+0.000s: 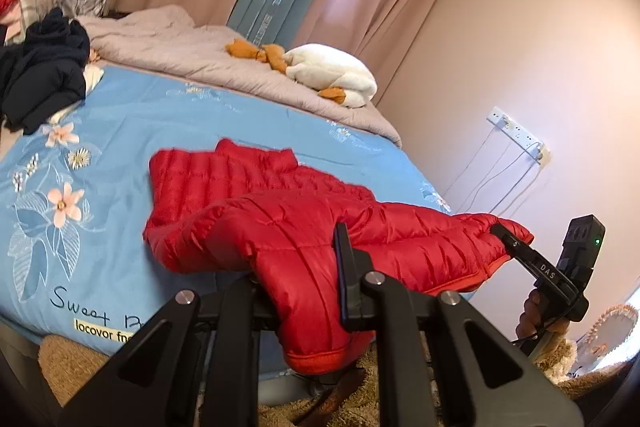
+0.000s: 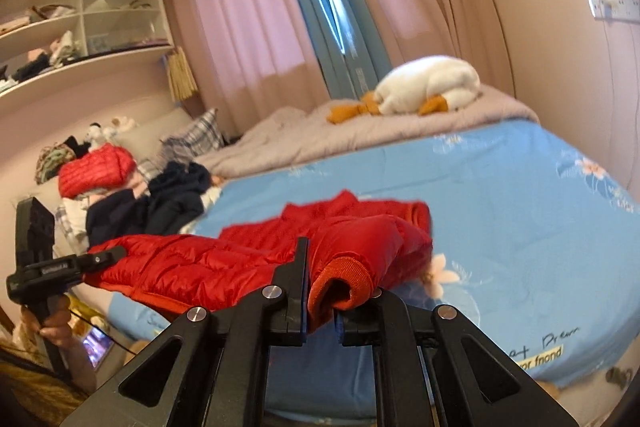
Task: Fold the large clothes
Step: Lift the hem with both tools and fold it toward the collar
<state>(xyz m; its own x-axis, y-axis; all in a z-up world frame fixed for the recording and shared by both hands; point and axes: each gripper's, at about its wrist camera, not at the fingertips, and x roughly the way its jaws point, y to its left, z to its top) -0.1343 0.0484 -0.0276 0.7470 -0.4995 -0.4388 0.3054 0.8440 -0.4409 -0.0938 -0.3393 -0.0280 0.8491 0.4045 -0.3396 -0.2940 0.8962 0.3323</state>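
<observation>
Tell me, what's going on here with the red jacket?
A person holds a gripper in each hand, and both are shut on the red puffer jacket. The left gripper pinches one end and the right gripper the ribbed hem at the other, holding that edge above the blue floral bedspread. The fold isn't finished.

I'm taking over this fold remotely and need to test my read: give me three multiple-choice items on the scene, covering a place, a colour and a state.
1. Where does the white plush toy lie?
A. on the grey quilt
B. on the floor
C. on a shelf

2. What colour is the jacket being folded?
A. navy
B. red
C. green

3. How is the jacket held?
A. it lies free
B. by one gripper only
C. by both grippers

Answers:
1 A, it rests on the quilt at the far end of the bed.
2 B, the quilted shell is bright red.
3 C, the left gripper and the right gripper each clamp its hem.
</observation>
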